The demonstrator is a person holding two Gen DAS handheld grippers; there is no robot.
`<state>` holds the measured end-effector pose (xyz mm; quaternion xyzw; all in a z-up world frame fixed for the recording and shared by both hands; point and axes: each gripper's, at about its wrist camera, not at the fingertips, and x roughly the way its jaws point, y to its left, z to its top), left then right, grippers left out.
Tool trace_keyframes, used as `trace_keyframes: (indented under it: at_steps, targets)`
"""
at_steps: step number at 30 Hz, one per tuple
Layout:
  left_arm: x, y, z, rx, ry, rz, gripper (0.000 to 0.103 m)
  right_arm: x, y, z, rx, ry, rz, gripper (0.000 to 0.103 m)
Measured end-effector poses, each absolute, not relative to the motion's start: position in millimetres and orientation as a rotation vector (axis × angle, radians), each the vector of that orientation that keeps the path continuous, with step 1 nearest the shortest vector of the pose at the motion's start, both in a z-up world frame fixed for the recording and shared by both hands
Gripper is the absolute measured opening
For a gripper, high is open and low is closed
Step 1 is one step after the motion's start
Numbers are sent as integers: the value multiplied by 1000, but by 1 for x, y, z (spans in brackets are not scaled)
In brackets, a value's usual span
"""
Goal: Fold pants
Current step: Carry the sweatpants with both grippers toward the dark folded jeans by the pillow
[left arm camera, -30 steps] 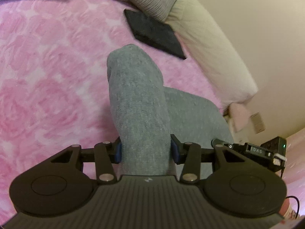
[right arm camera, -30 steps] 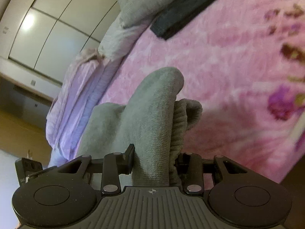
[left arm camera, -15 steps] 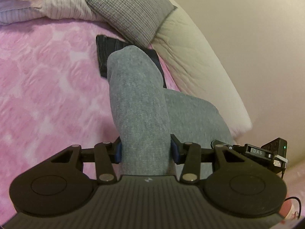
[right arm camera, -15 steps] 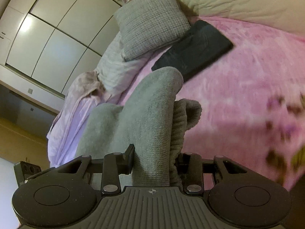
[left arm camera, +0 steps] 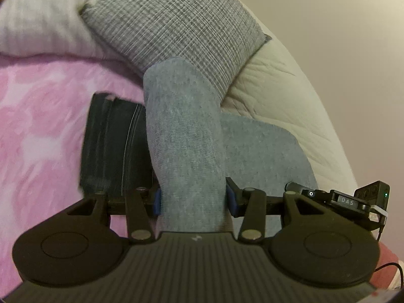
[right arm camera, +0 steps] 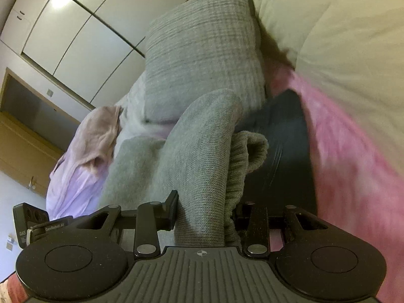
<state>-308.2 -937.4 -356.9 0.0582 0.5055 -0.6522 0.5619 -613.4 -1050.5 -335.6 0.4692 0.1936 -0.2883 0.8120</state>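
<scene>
we've got the left tongs [left arm camera: 193, 199] clamped on a thick fold of the grey pants [left arm camera: 184, 136], blue pads [left arm camera: 157, 202] pressing in from both sides, so the jaws sit partway apart with cloth filling the gap. the fold bulges up and forward past the fingertips, and more of the pants spreads off to the right behind them.

right tongs [right arm camera: 205, 213] are the same deal: gripping a bunched fold of the pants [right arm camera: 202, 156], with a ribbed edge curling out on the right side of the bundle. jaws partly apart, packed with fabric.

the pants hang up off the pink bed [left arm camera: 38, 126], held between both tongs. under and just past them lies a dark folded garment [left arm camera: 111, 141] on the bed, with a grey pillow [left arm camera: 176, 22] and a cream duvet [left arm camera: 282, 96] right behind. in the right view there's a wardrobe [right arm camera: 83, 25] off to the left, and the bed looks blurred.
</scene>
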Motion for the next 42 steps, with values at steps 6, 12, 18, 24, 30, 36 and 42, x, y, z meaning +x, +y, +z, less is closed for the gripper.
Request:
trace_keyframes:
  at_steps: [6, 12, 18, 24, 30, 36, 42]
  targets:
    - [-304, -1003, -395, 161, 1171, -1509, 41, -608, -1118, -381, 1013, 397, -606, 35]
    - [-298, -1033, -431, 165, 1166, -1489, 41, -604, -1164, -419, 1004, 418, -572, 35]
    - [-293, -1040, -463, 211, 1188, -1410, 45, -606, -1179, -454, 1042, 502, -702, 68]
    - [-290, -1027, -434, 226, 1102, -1370, 44, -607, -1151, -406, 813, 588, -959, 68]
    - [-299, -1029, -398, 272, 923, -1408, 30, -571, -1120, -379, 424, 667, -954, 2]
    - [-332, -1063, -428, 554, 831, -1439, 20, -553, -1131, -422, 324, 844, -944, 0]
    - [-328, -1067, -422, 566, 852, -1388, 20, -557, -1136, -425, 299, 879, -906, 0]
